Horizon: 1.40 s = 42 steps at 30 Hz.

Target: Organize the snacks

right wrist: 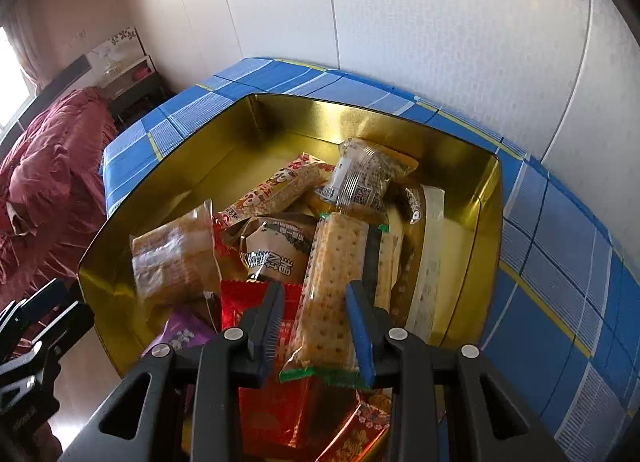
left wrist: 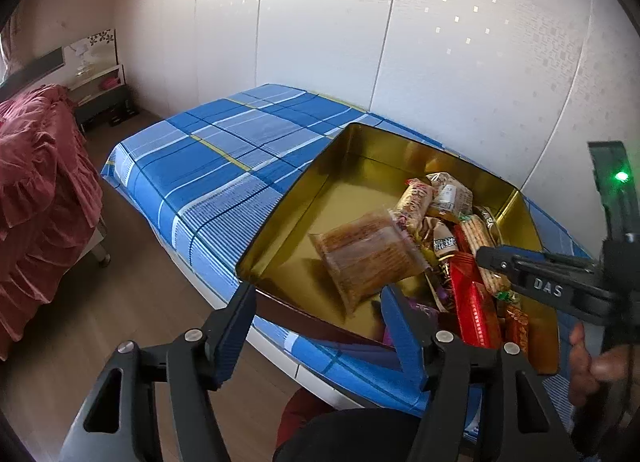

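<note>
Right gripper (right wrist: 316, 326) clamped on the cracker pack (right wrist: 332, 290), atop the snack pile inside the gold tin (right wrist: 168, 166); left gripper (left wrist: 316, 326) hung open, empty, over the tin's near rim

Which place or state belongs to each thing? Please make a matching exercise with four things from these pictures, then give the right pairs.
Things:
1. long clear packet of pale crackers with green ends
2. gold metal tin
3. left gripper
4. blue checked cloth

Places or states:
A. spread under the tin
B. between the right gripper's jaws
C. open, holding nothing
D. holds a pile of wrapped snacks

Pairs: 1-B, 2-D, 3-C, 4-A
</note>
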Each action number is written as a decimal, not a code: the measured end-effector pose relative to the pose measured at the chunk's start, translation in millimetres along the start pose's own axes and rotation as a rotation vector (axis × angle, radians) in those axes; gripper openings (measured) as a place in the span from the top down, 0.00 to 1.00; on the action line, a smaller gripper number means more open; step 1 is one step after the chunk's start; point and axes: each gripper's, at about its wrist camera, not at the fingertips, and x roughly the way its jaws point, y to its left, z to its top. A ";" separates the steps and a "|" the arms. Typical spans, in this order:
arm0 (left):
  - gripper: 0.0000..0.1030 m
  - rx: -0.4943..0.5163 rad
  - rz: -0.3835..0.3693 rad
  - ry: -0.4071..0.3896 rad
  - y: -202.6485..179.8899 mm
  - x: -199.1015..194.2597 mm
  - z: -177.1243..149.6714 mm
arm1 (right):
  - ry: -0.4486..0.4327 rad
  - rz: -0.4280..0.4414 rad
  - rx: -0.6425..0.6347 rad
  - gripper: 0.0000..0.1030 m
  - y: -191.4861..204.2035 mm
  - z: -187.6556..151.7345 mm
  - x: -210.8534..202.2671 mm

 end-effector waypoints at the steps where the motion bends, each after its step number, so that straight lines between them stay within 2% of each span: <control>1: 0.36 0.002 -0.001 -0.001 -1.1 -1.0 -0.5 | 0.000 0.005 0.004 0.68 -0.3 0.0 -0.4; 7: 0.35 0.010 0.000 -0.010 -4.7 -5.2 -0.7 | -0.016 0.022 0.032 0.68 -1.7 -8.7 -12.2; 17: 0.30 0.040 0.007 -0.027 -15.3 -15.1 -2.0 | -0.101 -0.026 0.018 0.66 4.7 -28.1 -47.8; 25: 0.28 0.058 0.003 -0.049 -25.4 -26.3 -6.6 | -0.181 -0.101 0.021 0.66 7.6 -51.7 -77.8; 31: 0.25 0.086 -0.010 -0.074 -39.6 -37.3 -13.4 | -0.248 -0.156 0.070 0.65 -0.8 -76.1 -101.3; 36: 0.19 0.107 -0.034 -0.102 -54.2 -47.9 -17.3 | -0.267 -0.191 0.087 0.65 -7.2 -91.4 -112.8; 42: 0.17 0.145 -0.047 -0.121 -67.6 -56.2 -19.5 | -0.266 -0.192 0.112 0.64 -12.5 -99.4 -115.0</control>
